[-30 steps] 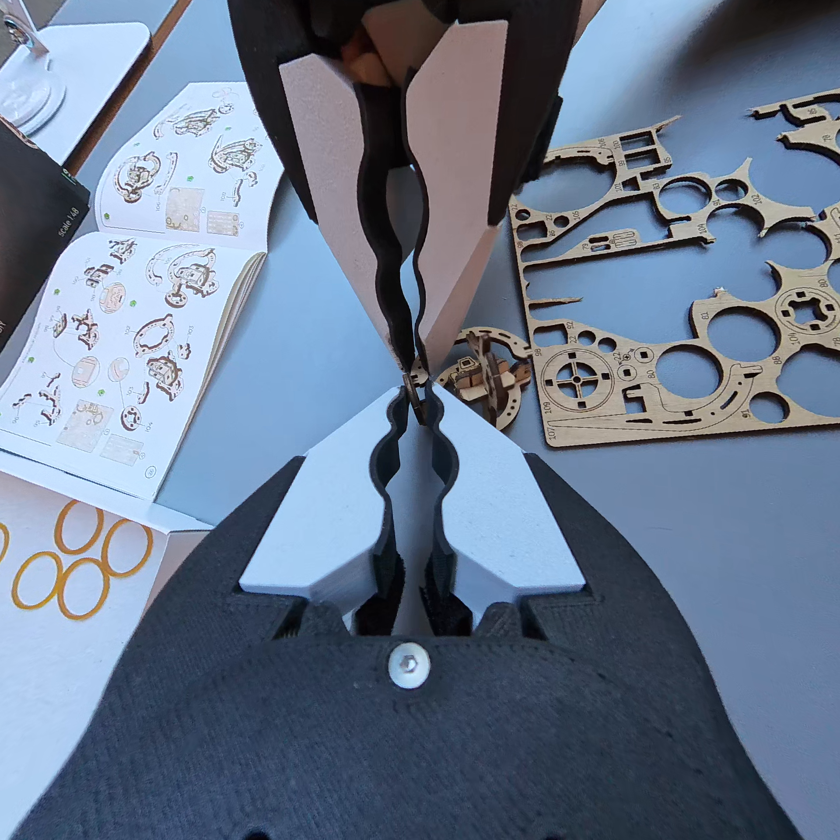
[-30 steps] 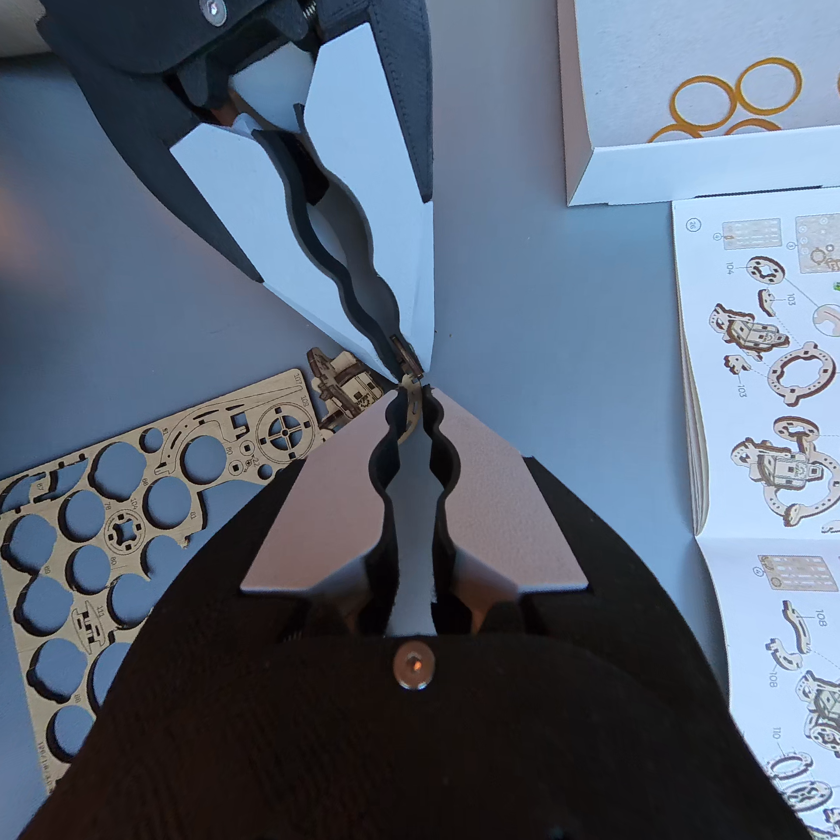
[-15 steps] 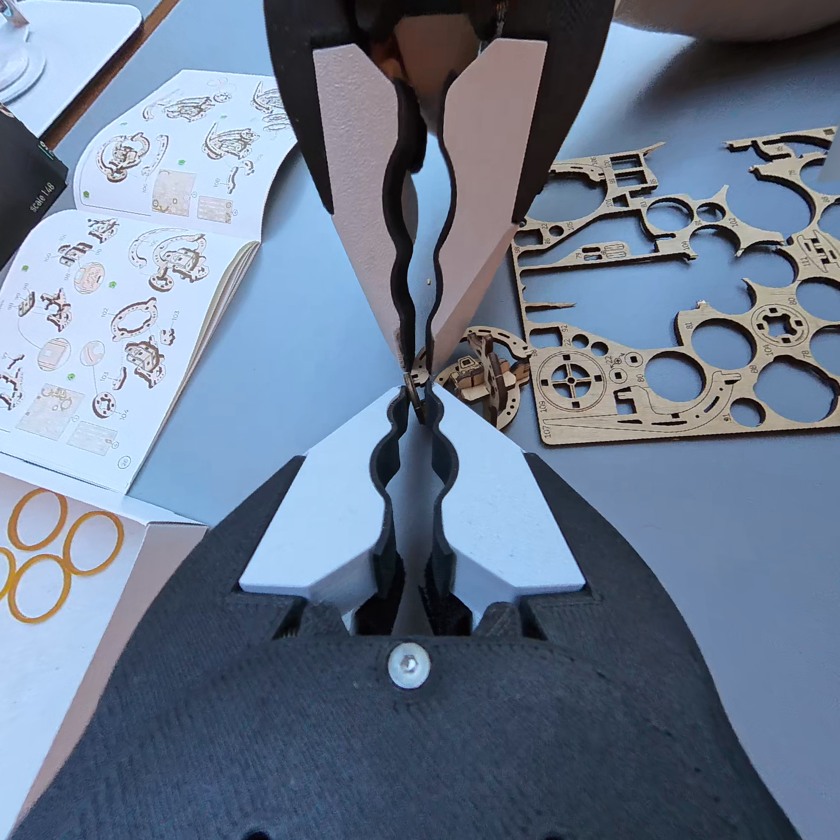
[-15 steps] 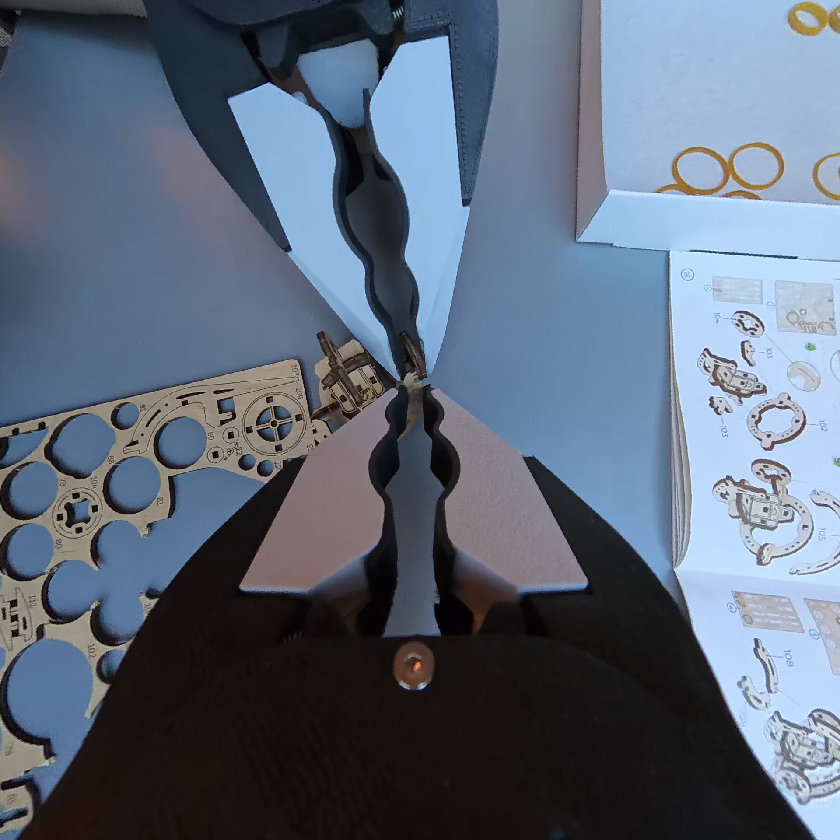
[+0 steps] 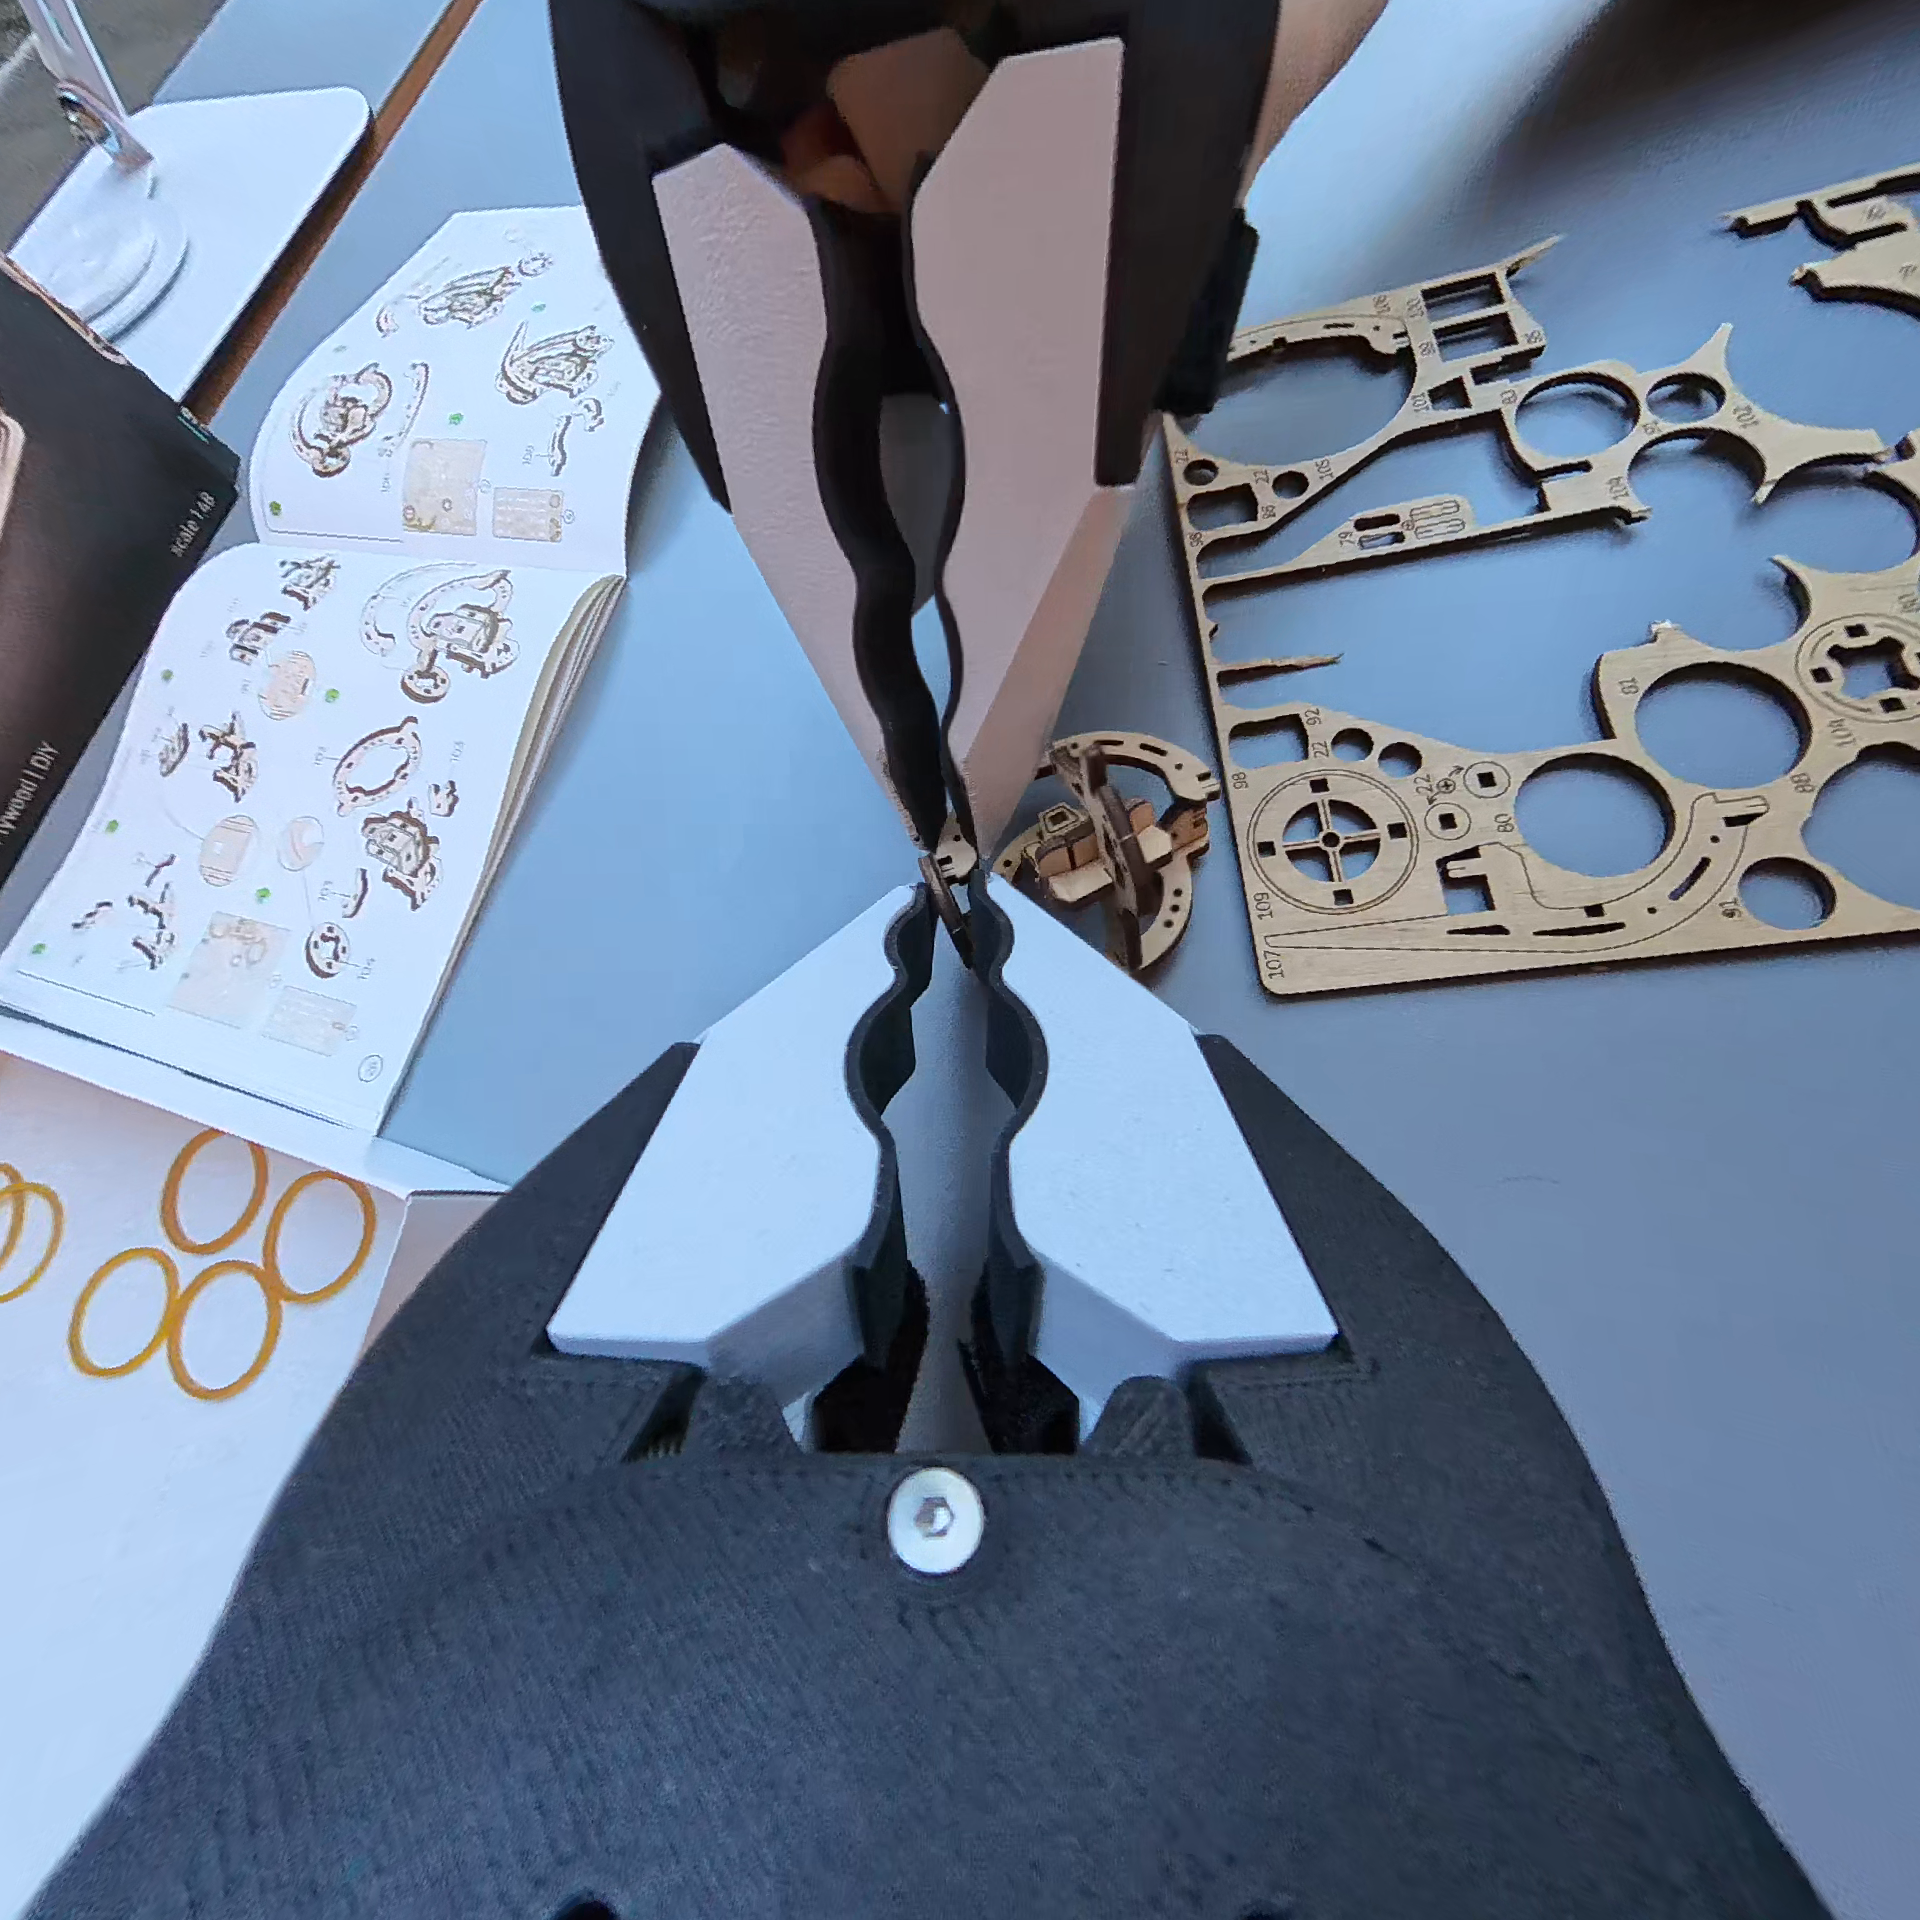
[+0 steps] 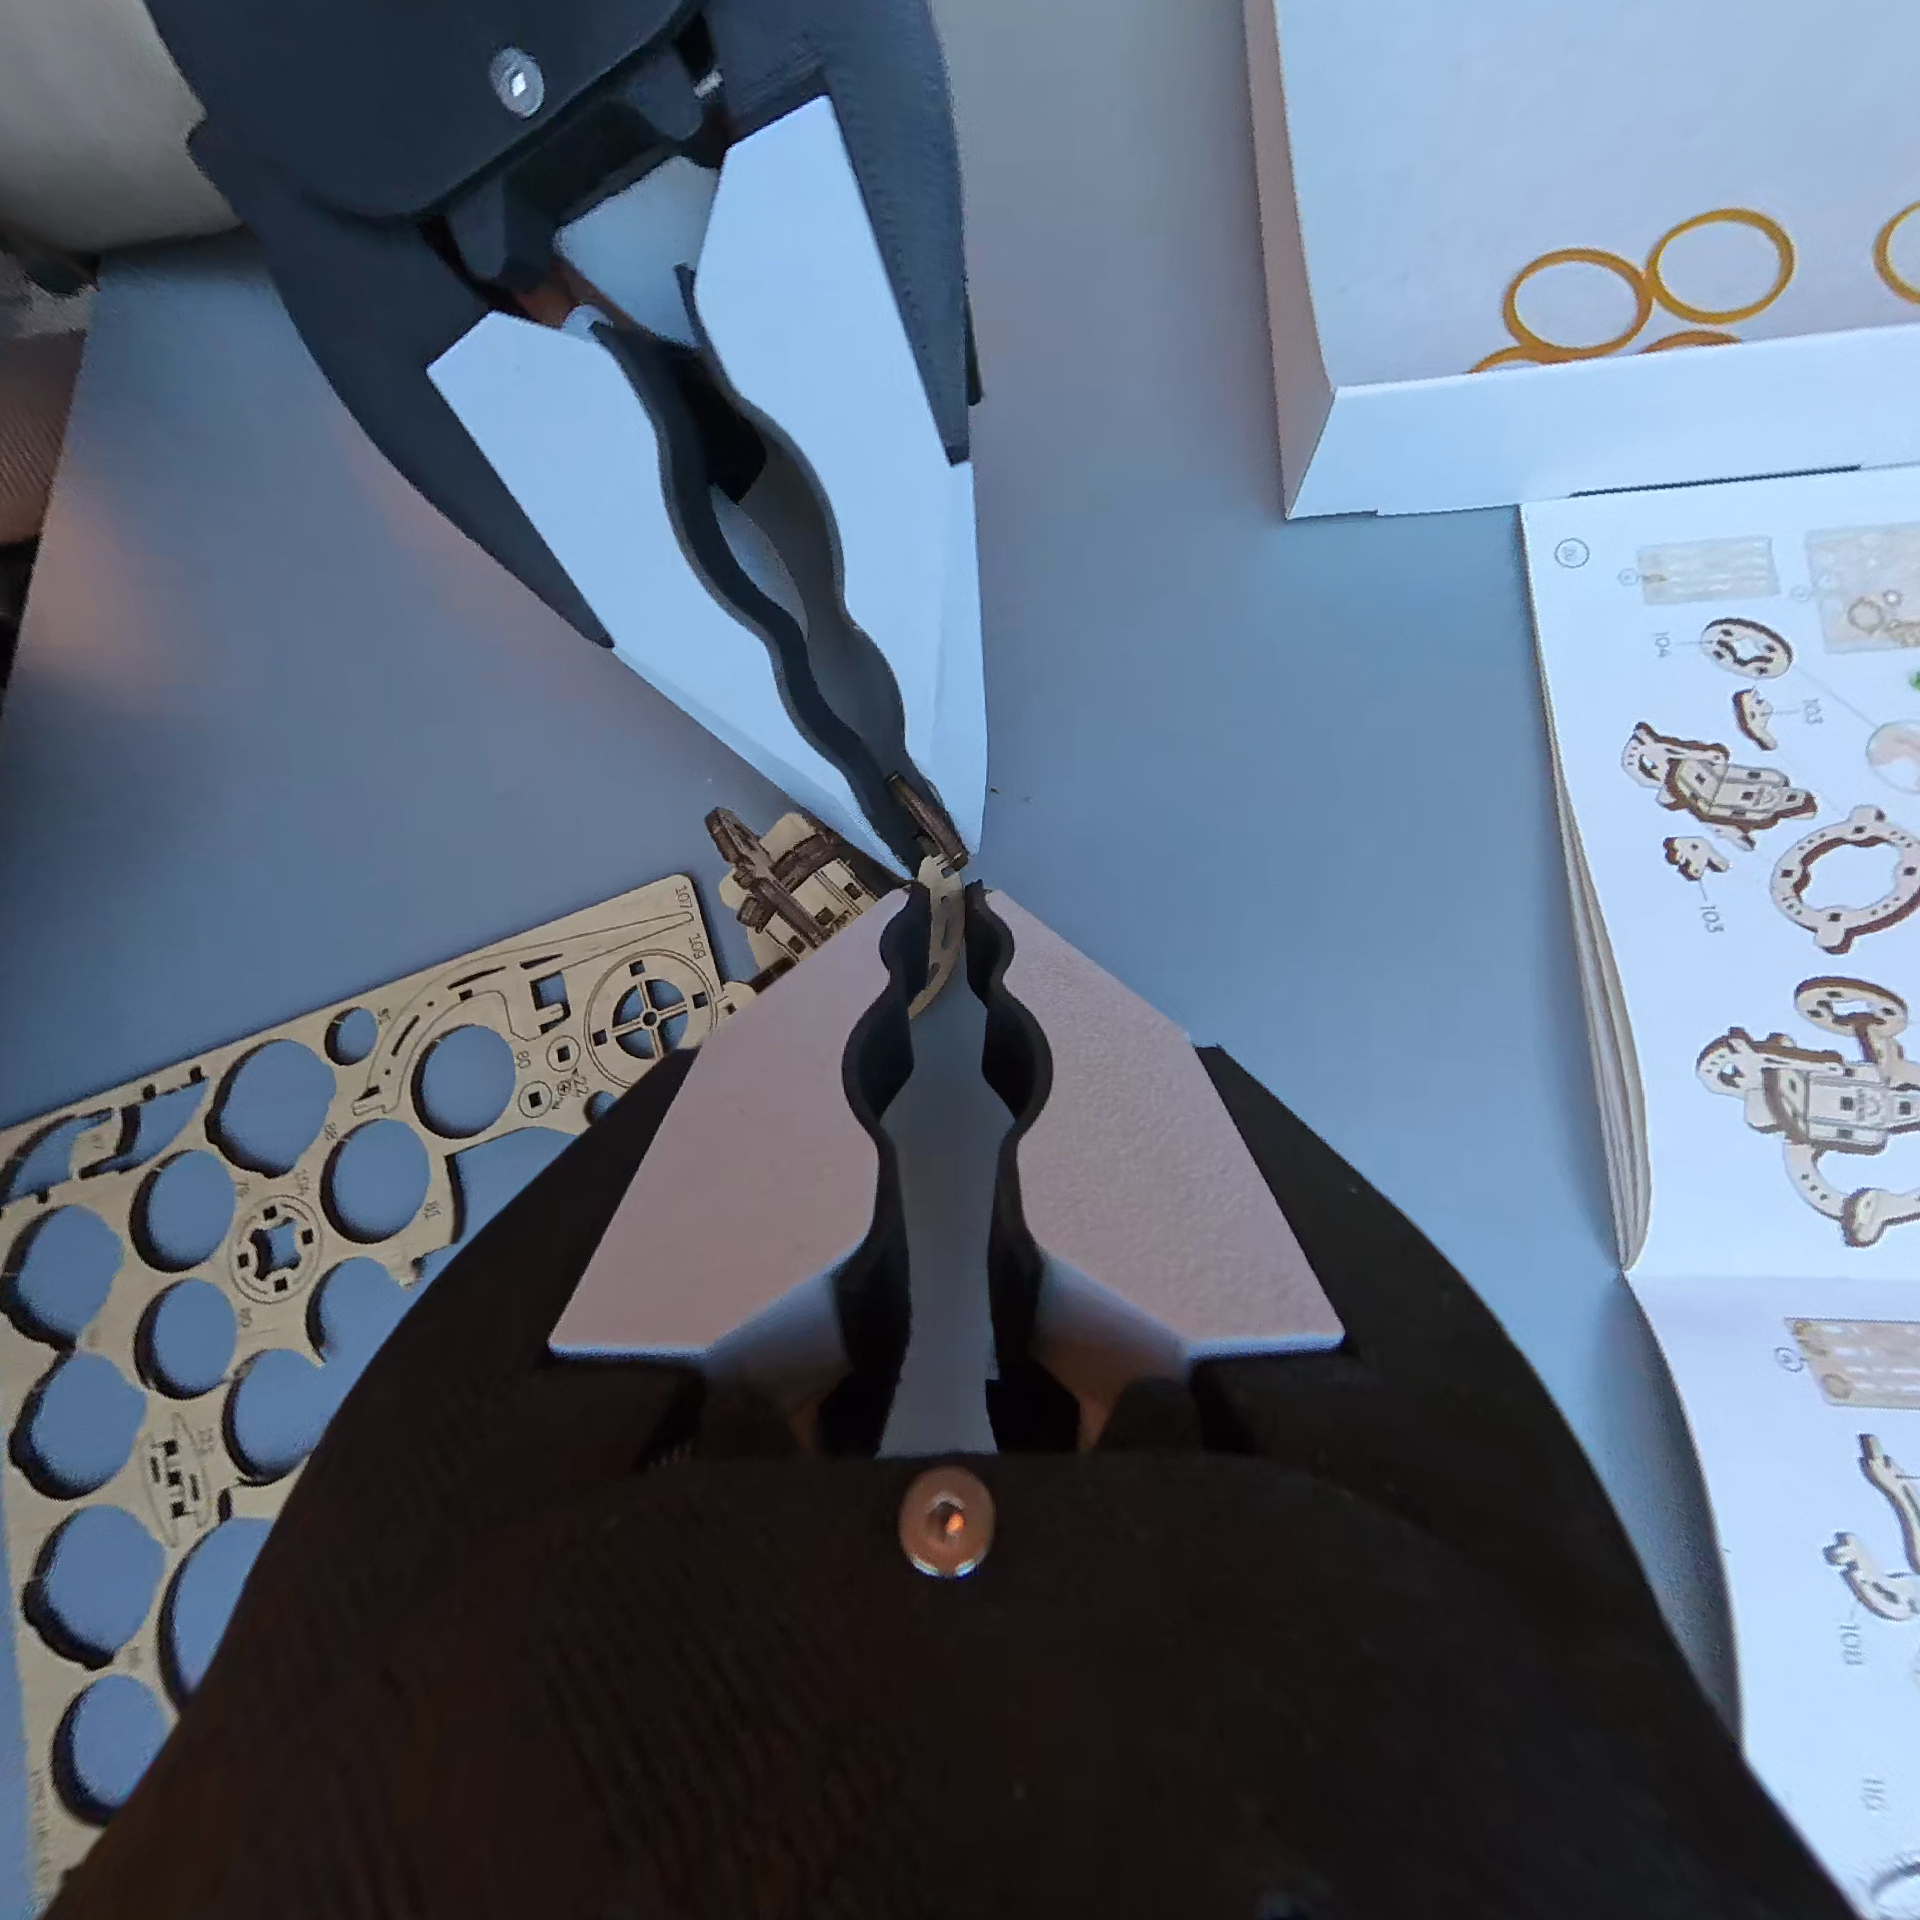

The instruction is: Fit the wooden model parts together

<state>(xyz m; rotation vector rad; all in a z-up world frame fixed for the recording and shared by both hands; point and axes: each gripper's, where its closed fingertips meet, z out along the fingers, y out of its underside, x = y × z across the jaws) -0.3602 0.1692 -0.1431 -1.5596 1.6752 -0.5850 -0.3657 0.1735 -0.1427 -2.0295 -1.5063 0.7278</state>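
My left gripper (image 5: 948,902), with grey fingers, is shut on a small dark wooden part (image 5: 954,925). My right gripper (image 6: 943,902), with pink fingers, is shut on a small curved pale wooden part (image 6: 935,971). The two grippers meet tip to tip above the table, and the two parts touch at the tips. The right gripper (image 5: 941,826) comes in from the top of the left wrist view. The left gripper (image 6: 933,836) comes in from the top left of the right wrist view. A partly built wooden model (image 5: 1117,847) lies on the table just behind the tips and also shows in the right wrist view (image 6: 795,883).
A punched-out plywood sheet (image 5: 1507,831) lies on the grey table beside the model, and also shows in the right wrist view (image 6: 260,1195). An open instruction booklet (image 5: 312,707), a white box (image 5: 125,1507) with yellow rubber bands (image 5: 218,1288) and a black box (image 5: 73,540) lie on the other side. Both grippers' tips are close together, under 4 cm apart.
Both grippers stay shut and tip to tip on their parts. The pair has swung a little, so the left gripper now leans in more from the upper left in the right wrist view.
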